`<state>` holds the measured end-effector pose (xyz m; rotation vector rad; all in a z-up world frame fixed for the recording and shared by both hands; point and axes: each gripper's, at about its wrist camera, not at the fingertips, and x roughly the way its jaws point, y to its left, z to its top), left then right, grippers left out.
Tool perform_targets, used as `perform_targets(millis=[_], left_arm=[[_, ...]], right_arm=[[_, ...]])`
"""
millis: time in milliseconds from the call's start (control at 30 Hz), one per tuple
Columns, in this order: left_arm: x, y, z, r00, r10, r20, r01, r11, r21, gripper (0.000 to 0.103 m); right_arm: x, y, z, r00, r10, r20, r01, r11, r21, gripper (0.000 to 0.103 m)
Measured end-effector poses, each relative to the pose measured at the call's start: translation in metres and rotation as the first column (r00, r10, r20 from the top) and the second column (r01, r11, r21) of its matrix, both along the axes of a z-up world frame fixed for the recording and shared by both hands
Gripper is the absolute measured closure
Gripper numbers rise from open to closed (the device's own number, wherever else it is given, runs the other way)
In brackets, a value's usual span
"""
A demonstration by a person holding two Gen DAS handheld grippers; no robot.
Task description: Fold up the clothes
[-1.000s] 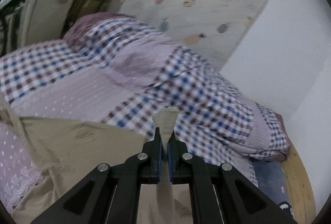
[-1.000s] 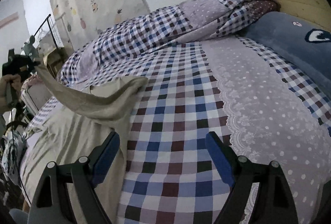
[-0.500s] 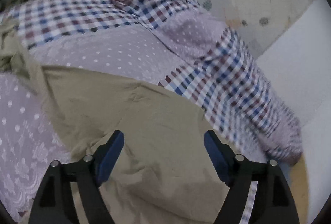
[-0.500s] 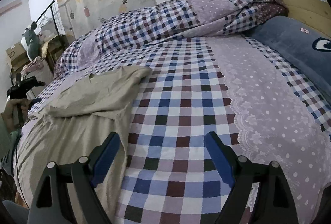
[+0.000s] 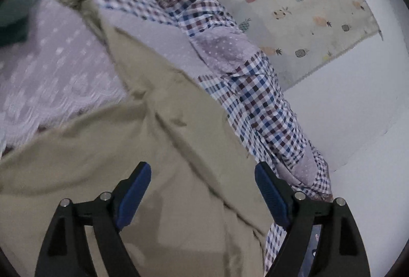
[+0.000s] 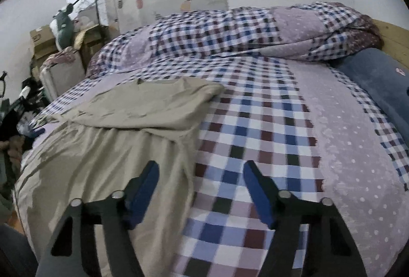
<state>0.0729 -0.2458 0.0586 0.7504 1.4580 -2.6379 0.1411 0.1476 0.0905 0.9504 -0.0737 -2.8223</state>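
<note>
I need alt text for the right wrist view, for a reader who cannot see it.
A beige garment, partly folded over itself, lies on a bed with a checked cover. The right tool, its jaws closing with nothing gripped, hovers over the garment's right edge. A rolled checked quilt and blue pillow lie behind.

The left gripper has black angular arms with silver screws at the joints. Blue ribbed pads line its fingers. The right gripper looks identical.
</note>
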Motion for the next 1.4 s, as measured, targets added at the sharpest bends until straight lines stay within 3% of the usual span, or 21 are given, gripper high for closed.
perform_targets(millis=[233,333,400,500,733,833,1100,1300,1400], left_arm=[[-0.010,-0.036,-0.005,0.998,0.016,-0.061,-0.011,0.997,0.081,0.016],[-0.011,-0.055,-0.009,0.996,0.061,-0.065,-0.054,0.993,0.106,0.017],[-0.008,-0.071,-0.018,0.992,0.106,-0.062,-0.094,0.981,0.172,0.017],[-0.006,-0.094,-0.034,0.988,0.147,-0.055,-0.124,0.947,0.298,0.017],[-0.008,-0.107,-0.040,0.986,0.156,-0.050,-0.126,0.919,0.374,0.017],[-0.010,-0.111,-0.046,0.986,0.159,-0.049,-0.125,0.903,0.412,0.017],[-0.013,-0.118,-0.054,0.984,0.173,-0.049,-0.133,0.880,0.455,0.017],[-0.013,-0.119,-0.057,0.982,0.186,-0.045,-0.144,0.872,0.468,0.017],[-0.014,-0.119,-0.057,0.981,0.190,-0.047,-0.146,0.869,0.472,0.016]], right_arm=[[0.006,-0.062,0.016,0.994,0.109,0.006,-0.109,0.994,-0.022,0.036],[-0.012,-0.111,0.022,0.983,0.180,0.029,-0.178,0.983,-0.053,0.036],[-0.033,-0.153,0.027,0.965,0.258,0.042,-0.256,0.965,-0.060,0.036],[-0.072,-0.214,0.037,0.921,0.387,0.050,-0.380,0.918,-0.109,0.036],[-0.189,-0.339,0.017,0.766,0.620,0.170,-0.607,0.785,-0.126,0.047],[-0.231,-0.378,-0.001,0.723,0.651,0.230,-0.655,0.752,-0.072,0.066],[-0.305,-0.420,-0.042,0.671,0.647,0.363,-0.696,0.718,0.009,0.068],[-0.318,-0.430,-0.057,0.613,0.670,0.418,-0.742,0.670,0.013,0.069],[-0.318,-0.437,-0.067,0.586,0.666,0.462,-0.767,0.639,0.052,0.084]])
